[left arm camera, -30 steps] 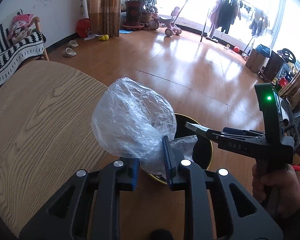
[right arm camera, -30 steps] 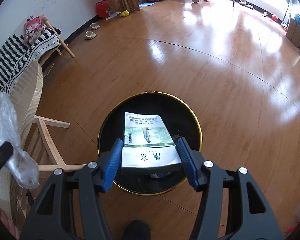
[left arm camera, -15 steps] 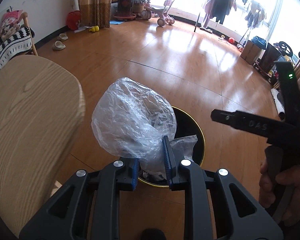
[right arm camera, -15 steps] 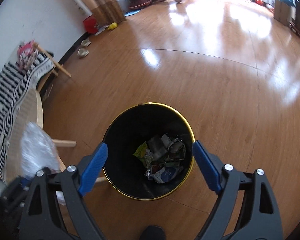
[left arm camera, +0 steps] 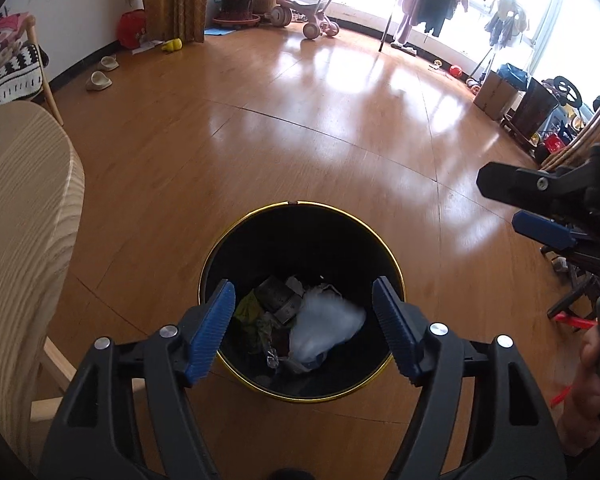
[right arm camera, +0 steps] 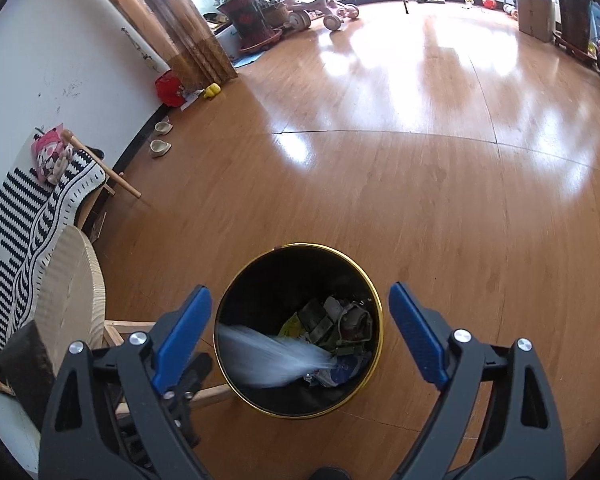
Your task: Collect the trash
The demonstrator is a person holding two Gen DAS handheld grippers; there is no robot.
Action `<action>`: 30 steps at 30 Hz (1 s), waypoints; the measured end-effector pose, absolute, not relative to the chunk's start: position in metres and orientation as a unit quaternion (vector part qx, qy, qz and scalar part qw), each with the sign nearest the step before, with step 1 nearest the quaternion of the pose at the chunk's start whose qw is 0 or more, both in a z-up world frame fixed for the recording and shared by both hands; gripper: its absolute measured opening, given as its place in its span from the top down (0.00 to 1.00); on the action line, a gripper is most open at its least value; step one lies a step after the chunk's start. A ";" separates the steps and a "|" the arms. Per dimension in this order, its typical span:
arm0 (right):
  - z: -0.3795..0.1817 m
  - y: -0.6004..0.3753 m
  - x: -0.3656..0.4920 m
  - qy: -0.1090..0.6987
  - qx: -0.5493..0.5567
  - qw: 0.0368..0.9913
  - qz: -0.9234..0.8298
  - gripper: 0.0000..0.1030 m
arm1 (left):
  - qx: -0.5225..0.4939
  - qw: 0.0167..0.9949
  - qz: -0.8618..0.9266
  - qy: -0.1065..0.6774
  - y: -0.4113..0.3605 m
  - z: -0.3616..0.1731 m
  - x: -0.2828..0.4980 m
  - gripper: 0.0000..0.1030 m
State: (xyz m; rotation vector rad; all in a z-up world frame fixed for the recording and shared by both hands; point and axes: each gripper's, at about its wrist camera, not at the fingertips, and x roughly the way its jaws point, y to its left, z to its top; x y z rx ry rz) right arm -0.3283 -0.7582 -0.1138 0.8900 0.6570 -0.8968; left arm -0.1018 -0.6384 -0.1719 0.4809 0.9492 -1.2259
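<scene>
Left gripper (left arm camera: 304, 330): jaws opening, nothing between them, hanging over the bin (left arm camera: 216, 256).
Right gripper (right arm camera: 300, 338): jaws opening, empty.
Plastic bag (left arm camera: 324, 330): lying inside bin, blurred.
Table edge (left arm camera: 74, 200): close beside bin.
Floor (left arm camera: 340, 128): lying open beyond the rim.

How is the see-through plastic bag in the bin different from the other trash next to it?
The plastic bag is pale, see-through and blurred, as if falling; the crumpled trash beside it is darker, green and grey, and sharp. The bag is one big puffy piece; the trash is many small bits. Both are inside the black bin.
</scene>
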 end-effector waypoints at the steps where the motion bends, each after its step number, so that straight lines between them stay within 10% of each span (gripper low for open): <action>1: -0.112 -0.757 -0.325 0.303 0.404 0.759 -0.411 0.15 | 0.213 0.690 -0.546 0.425 -0.636 -0.170 -0.099 0.27; 11: -0.061 -0.711 -0.253 0.314 0.318 0.811 -0.377 0.07 | 0.206 0.750 -0.505 0.375 -0.552 -0.096 -0.058 0.07; 30: -0.015 -0.411 -0.016 0.397 0.118 0.906 -0.085 0.07 | 0.055 0.913 -0.150 0.376 -0.154 0.000 0.089 0.06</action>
